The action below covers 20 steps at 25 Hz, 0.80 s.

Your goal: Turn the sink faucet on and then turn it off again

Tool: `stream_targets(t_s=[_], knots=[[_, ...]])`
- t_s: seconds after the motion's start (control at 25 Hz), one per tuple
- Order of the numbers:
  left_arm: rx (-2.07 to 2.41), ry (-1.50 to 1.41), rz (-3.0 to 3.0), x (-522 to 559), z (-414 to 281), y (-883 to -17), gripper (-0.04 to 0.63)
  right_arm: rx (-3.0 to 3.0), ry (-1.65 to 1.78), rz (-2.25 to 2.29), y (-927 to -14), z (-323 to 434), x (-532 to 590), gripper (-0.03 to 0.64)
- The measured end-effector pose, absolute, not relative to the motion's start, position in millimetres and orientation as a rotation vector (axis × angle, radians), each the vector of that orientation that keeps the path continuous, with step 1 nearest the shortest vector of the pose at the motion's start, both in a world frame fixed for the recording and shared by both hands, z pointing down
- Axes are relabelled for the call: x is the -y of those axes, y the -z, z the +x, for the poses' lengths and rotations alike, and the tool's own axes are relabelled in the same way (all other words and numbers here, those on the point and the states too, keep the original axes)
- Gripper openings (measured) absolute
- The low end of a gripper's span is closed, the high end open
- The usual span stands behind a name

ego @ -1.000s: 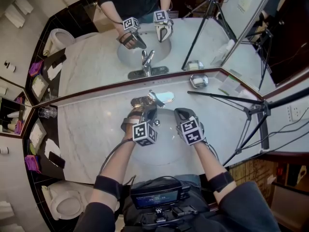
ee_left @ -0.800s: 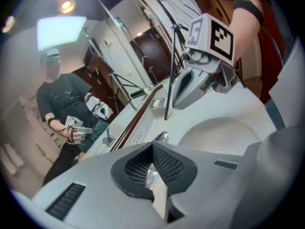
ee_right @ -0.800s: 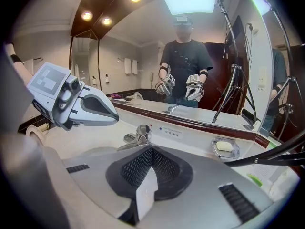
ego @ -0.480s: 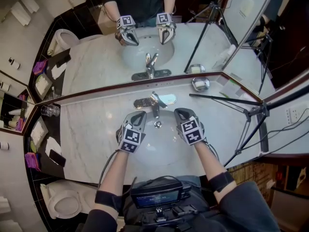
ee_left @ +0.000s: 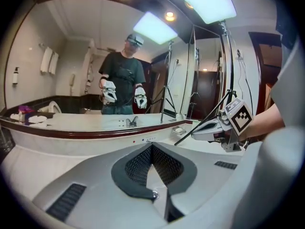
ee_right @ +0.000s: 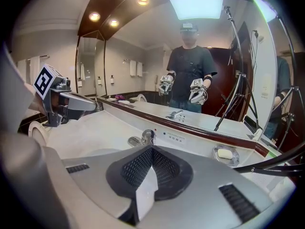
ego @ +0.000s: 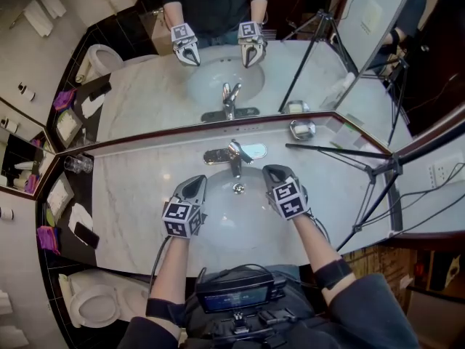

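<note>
My left gripper (ego: 195, 186), jaws closed and empty, has drawn back from the faucet (ego: 234, 155). My right gripper (ego: 273, 173), likewise closed and empty, holds near it. The task is probably complete.

Faucet (ego: 234, 155) sits behind basin (ego: 231, 222). Your L gripper (ego: 197, 184) is over its left rim, R gripper (ego: 273, 172) over its right. Soap dish (ego: 302, 129) is right of faucet.
</note>
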<state>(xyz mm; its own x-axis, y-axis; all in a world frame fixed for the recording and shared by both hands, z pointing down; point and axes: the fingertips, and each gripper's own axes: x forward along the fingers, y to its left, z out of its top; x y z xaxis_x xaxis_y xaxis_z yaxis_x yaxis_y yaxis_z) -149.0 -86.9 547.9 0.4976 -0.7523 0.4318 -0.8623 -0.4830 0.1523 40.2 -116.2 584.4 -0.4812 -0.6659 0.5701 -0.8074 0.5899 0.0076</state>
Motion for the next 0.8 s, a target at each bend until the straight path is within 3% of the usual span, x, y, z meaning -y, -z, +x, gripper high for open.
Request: stream_targets(t_s=[0.28,0.6,0.8], knots=[[1.392,-0.434,2.379,84,-154,-545,0.0,2.278,-0.267,1.12,-590,35,109,0.02],[1.385,-0.472,2.365,81,-155,-556,0.0,2.071,0.21,0.892,-622,23,105,0.025],[1.388,-0.475,2.36,86,-155,-560,0.0,1.911,0.486,0.748,-635,14,114,0.094]])
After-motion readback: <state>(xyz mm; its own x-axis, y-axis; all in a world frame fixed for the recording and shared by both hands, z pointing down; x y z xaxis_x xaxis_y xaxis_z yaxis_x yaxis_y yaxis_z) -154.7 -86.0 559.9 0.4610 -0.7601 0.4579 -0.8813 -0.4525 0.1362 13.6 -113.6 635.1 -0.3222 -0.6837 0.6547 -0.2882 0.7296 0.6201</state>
